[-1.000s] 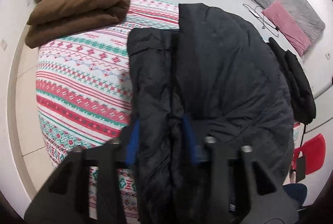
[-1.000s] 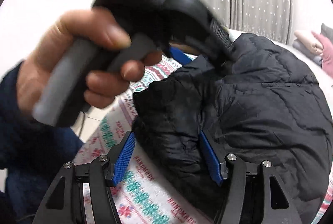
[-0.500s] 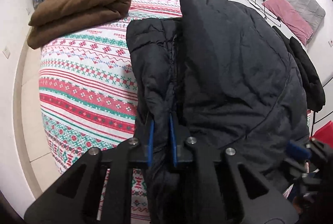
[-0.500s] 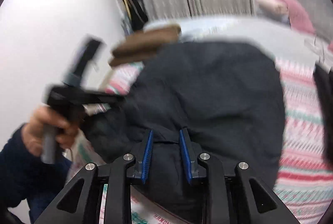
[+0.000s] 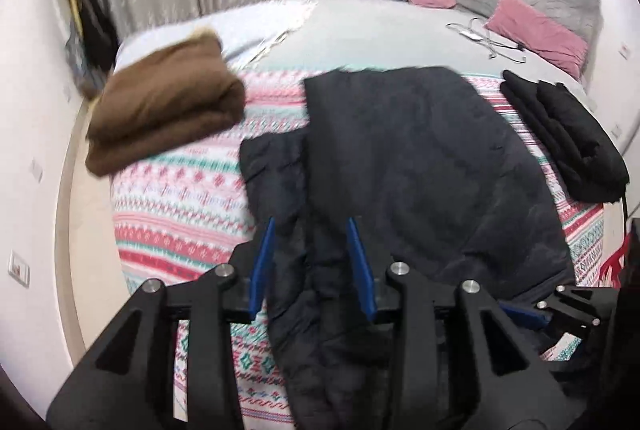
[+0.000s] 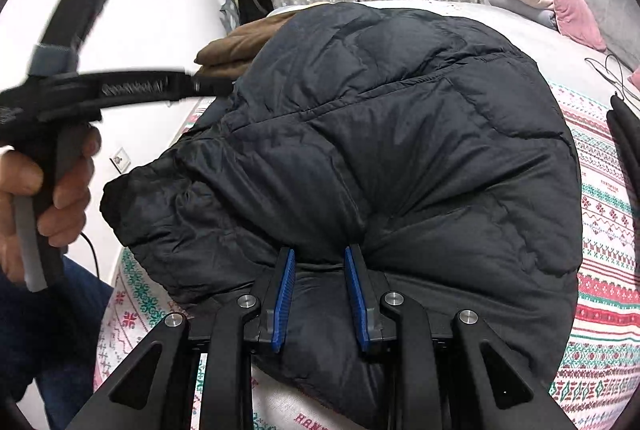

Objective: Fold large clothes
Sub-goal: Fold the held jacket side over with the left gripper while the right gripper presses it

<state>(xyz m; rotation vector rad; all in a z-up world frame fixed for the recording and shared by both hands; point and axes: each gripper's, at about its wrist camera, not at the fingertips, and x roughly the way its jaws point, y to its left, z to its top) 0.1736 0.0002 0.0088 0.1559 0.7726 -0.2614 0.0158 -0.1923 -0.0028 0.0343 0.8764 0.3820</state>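
Two grippers work over a black puffer jacket [image 5: 420, 166] spread on a patterned blanket [image 5: 180, 190]. At ten o'clock sits a folded brown coat [image 5: 164, 106]. The left gripper [image 5: 312, 262] hangs wide open above the jacket's sleeve, gripping nothing. The right gripper [image 6: 318, 294] has its jaws partly apart around the jacket's hem; whether they pinch the hem cannot be told. At three o'clock lies a folded black garment [image 5: 568, 146].

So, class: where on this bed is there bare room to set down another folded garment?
Free: the patterned blanket between the folded brown coat and the black puffer jacket, and the grey sheet between the jacket and the pink pillows, apart from a cable. Crowded: the right edge, where folded black clothing lies beside the jacket.
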